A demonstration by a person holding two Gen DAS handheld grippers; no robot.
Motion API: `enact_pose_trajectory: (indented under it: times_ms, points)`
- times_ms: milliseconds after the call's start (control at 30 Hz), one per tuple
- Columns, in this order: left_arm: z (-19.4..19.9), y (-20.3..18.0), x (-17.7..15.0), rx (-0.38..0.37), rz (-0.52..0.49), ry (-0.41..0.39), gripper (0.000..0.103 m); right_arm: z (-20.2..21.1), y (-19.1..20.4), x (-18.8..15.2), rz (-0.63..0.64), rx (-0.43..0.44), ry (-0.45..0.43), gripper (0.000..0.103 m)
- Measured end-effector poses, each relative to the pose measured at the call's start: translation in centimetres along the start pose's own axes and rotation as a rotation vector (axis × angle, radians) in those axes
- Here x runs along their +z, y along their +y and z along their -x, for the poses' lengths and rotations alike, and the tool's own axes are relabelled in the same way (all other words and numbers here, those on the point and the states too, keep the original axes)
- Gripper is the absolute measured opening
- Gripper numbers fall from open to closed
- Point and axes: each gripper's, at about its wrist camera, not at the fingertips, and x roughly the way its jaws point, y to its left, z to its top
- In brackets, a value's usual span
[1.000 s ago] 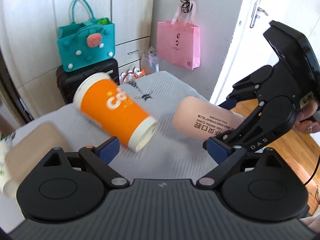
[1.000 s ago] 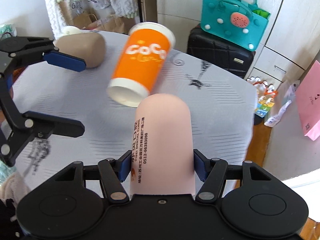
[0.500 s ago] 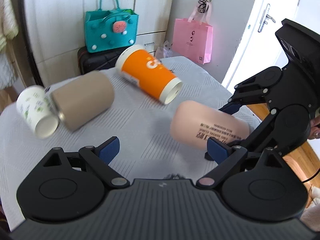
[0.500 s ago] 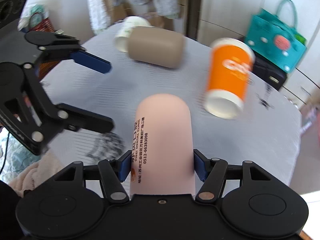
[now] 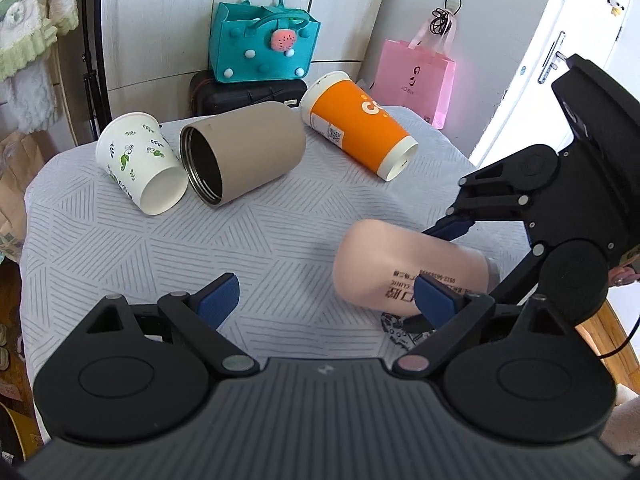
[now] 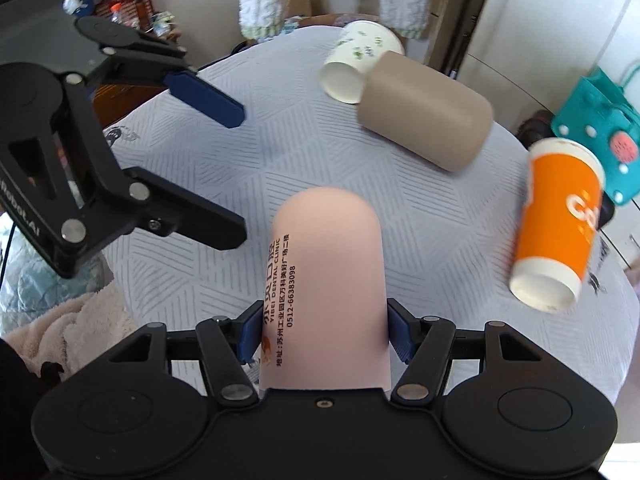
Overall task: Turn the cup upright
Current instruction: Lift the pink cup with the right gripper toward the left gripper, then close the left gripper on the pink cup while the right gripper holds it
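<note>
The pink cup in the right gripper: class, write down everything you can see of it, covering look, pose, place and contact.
The pink cup is a smooth, matte, pale peach-pink cylinder with a rounded closed end and black printed text, including Chinese characters, "DENTAL CLINIC" and a phone number, along its side. It lies roughly horizontal, closed end pointing away from the right gripper, whose blue pads clamp its sides near the open end, which is hidden. It is over the grey-striped tablecloth; whether it touches the cloth cannot be told.
</note>
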Motion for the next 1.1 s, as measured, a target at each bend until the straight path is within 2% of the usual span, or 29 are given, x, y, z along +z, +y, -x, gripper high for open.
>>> enact_pose_trajectory:
  times_ms: [200, 367, 433, 500, 667, 833, 967, 1033, 1100]
  points:
    - [-1.2, 0.7, 0.3, -0.039, -0.037, -0.005, 0.095, -2.0, 0.2, 0.5, 0.082, 0.030, 0.020, 0.068]
    - [-2.0, 0.4, 1.0, -0.056, -0.116, -0.008, 0.095, -2.3, 0.3, 0.4, 0.141, 0.053, 0.013, 0.068]
    - [-2.2, 0.1, 1.4, -0.059, -0.149, 0.002, 0.095, -2.2, 0.3, 0.2, 0.157, 0.040, 0.003, 0.073]
    - [-2.4, -0.2, 2.0, -0.082, -0.184, 0.021, 0.095, -1.9, 0.6, 0.0, 0.180, 0.013, -0.014, 0.084]
    - [-3.1, -0.7, 3.6, -0.111, -0.263, 0.068, 0.095, 0.4, 0.3, -0.8, 0.189, -0.021, -0.083, 0.090]
    - [-4.0, -0.5, 4.6, -0.181, -0.310, 0.113, 0.095, 2.1, 0.0, -1.9, 0.159, -0.066, -0.125, 0.090]
    - [-4.9, -0.8, 5.1, -0.204, -0.386, 0.147, 0.095, 4.4, 0.6, -3.2, 0.132, -0.097, -0.167, 0.090]
    - [-5.4, -0.9, 5.4, -0.211, -0.417, 0.159, 0.095, 5.4, 0.9, -3.6, 0.120, -0.102, -0.204, 0.088]
    - [-5.7, -0.9, 5.7, -0.216, -0.427, 0.164, 0.095, 6.5, 1.5, -4.0, 0.103, -0.123, -0.244, 0.078]
